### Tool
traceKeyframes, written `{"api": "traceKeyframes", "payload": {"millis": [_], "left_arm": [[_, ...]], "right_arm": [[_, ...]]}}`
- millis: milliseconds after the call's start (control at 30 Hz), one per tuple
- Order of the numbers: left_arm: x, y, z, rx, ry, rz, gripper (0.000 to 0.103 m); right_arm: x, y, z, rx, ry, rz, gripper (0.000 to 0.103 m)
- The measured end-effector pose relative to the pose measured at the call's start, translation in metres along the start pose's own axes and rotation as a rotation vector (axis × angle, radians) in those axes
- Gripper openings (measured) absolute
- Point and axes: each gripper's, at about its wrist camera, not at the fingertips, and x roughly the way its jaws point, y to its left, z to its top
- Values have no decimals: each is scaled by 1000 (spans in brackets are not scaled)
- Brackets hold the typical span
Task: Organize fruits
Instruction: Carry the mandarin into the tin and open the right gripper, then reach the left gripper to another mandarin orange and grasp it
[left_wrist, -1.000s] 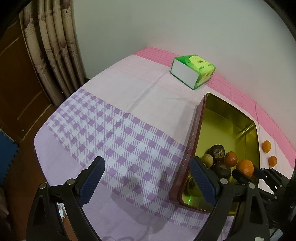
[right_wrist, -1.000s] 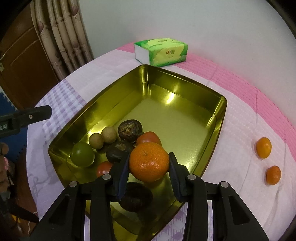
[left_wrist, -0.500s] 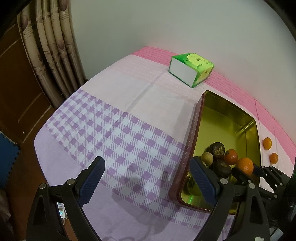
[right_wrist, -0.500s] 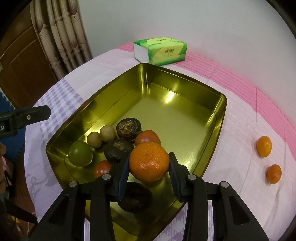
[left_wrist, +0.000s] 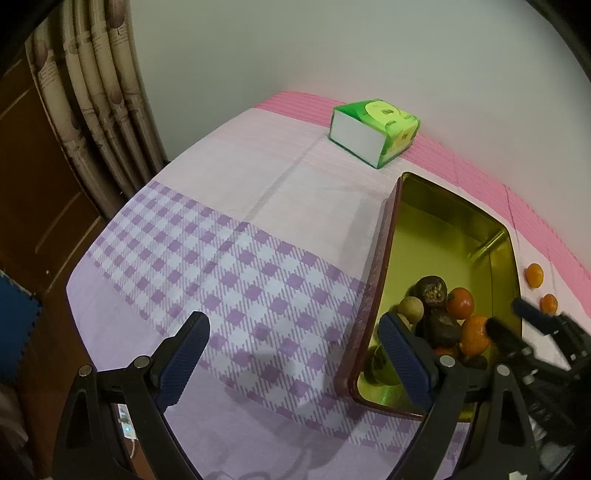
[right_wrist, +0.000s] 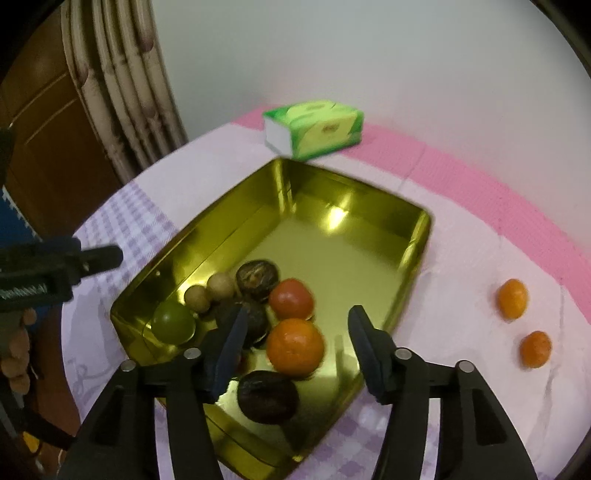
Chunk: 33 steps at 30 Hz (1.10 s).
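A gold tin tray (right_wrist: 417, 236) (left_wrist: 498, 236) holds several fruits: an orange tangerine (right_wrist: 295, 345) (left_wrist: 474, 334), a red-orange fruit (right_wrist: 291, 299), dark wrinkled fruits (right_wrist: 267, 395), two small tan balls (right_wrist: 221, 286) and a green fruit (right_wrist: 173, 323). My right gripper (right_wrist: 295, 347) is open, its fingers apart on either side of the tangerine, which rests in the tray. Two small tangerines (right_wrist: 511, 299) (right_wrist: 535, 349) lie on the cloth right of the tray. My left gripper (left_wrist: 291, 354) is open and empty above the checked cloth, left of the tray.
A green tissue box (right_wrist: 314, 129) (left_wrist: 373, 134) stands behind the tray near the wall. Curtains (left_wrist: 99, 92) and a wooden door are at the left, past the table's edge. The tablecloth (left_wrist: 229, 236) is pink at the back and purple-checked in front.
My right gripper has opened and let go of the tangerine, which now sits in the tray. It has pulled back and up a little. The left gripper has barely moved.
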Motion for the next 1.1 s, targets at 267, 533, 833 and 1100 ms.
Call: {"api": "traceKeyframes", "payload": {"millis": [267, 533, 833, 1100], "left_arm": [[-1, -4, -2, 18, -9, 4, 91], [0, -9, -1, 47, -30, 19, 91], [-3, -36, -5, 135, -33, 13, 91], [-14, -114, 15, 267, -52, -38, 91]], "right_arm": [[-32, -67, -16, 108, -61, -135, 70], [-54, -170, -69, 268, -43, -325, 80], [-45, -252, -111, 397, -1, -363, 81], [-25, -258, -107, 325, 11, -342, 97]]}}
